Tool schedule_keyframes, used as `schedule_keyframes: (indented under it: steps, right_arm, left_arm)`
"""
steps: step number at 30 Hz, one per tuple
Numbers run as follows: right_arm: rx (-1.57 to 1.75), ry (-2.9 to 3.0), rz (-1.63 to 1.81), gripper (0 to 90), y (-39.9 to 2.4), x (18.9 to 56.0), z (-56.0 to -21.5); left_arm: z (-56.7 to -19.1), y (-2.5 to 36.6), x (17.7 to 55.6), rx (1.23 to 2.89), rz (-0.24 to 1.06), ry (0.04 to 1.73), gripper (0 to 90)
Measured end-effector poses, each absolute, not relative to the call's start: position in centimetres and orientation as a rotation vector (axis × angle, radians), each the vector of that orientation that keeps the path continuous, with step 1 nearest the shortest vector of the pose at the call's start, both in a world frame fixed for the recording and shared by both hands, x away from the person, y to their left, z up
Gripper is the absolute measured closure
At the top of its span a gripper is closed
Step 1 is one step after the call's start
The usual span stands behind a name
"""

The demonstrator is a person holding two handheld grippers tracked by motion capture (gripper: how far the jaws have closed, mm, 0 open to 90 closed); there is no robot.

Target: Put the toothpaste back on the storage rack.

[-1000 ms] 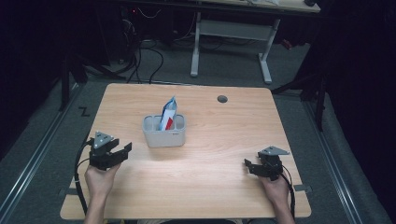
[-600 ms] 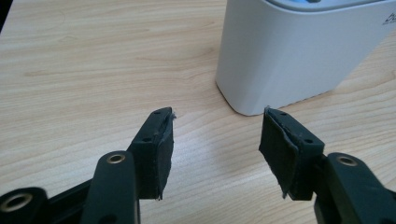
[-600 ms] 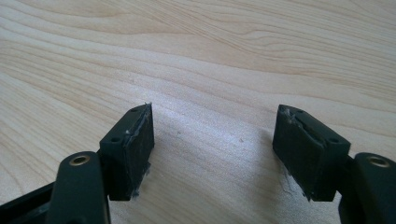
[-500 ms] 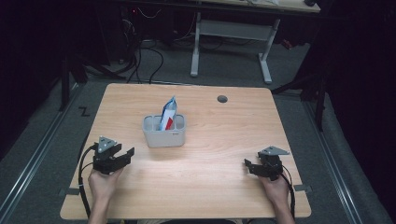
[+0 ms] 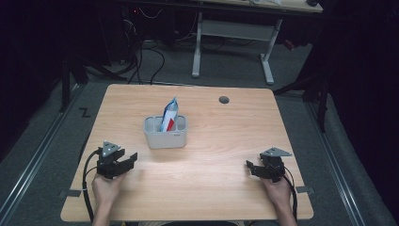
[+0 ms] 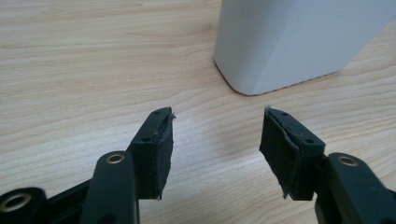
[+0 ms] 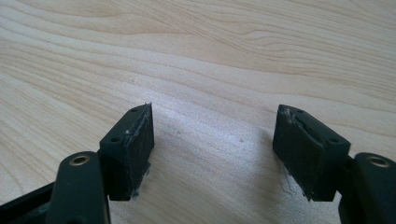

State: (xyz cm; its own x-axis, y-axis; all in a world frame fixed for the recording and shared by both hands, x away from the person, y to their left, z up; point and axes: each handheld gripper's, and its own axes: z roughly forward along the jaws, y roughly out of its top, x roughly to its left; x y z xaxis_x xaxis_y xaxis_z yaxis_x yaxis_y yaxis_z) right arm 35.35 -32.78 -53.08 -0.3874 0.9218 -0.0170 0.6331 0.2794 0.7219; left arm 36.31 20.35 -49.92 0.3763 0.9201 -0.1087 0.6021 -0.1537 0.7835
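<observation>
Centrally, toward the left half of the wooden table (image 5: 221, 141), stands the grey bin (image 5: 165, 134), with a blue, white and red packet (image 5: 169, 116) upright inside it. Nearest to it, the left gripper (image 5: 126, 162) rests low on the tabletop in front of and left of the bin, jaws spread with bare wood between them; its own view has the bin's corner (image 6: 289, 42) just ahead. Well apart at the right edge, the right gripper (image 5: 251, 168) sits likewise spread and empty.
</observation>
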Motion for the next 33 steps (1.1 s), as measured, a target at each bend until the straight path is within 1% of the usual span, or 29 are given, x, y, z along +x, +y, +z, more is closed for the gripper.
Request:
schedule_keyframes:
  steps: [18, 26, 33]
  right_arm:
    - [1.396, 2.12, 0.891, 29.3, -32.8, 35.4, -53.1]
    - [1.397, 2.12, 0.891, 29.3, -32.8, 35.4, -53.1]
    - [1.399, 2.119, 0.891, 29.3, -32.8, 35.3, -53.1]
  left_arm:
    - [-52.5, 19.3, 36.4, 1.917, 0.464, 1.349, 44.1]
    - [-53.1, 18.2, 36.7, 1.965, 0.485, 1.338, 44.1]
    - [-53.2, 17.7, 36.8, 1.957, 0.505, 1.326, 43.9]
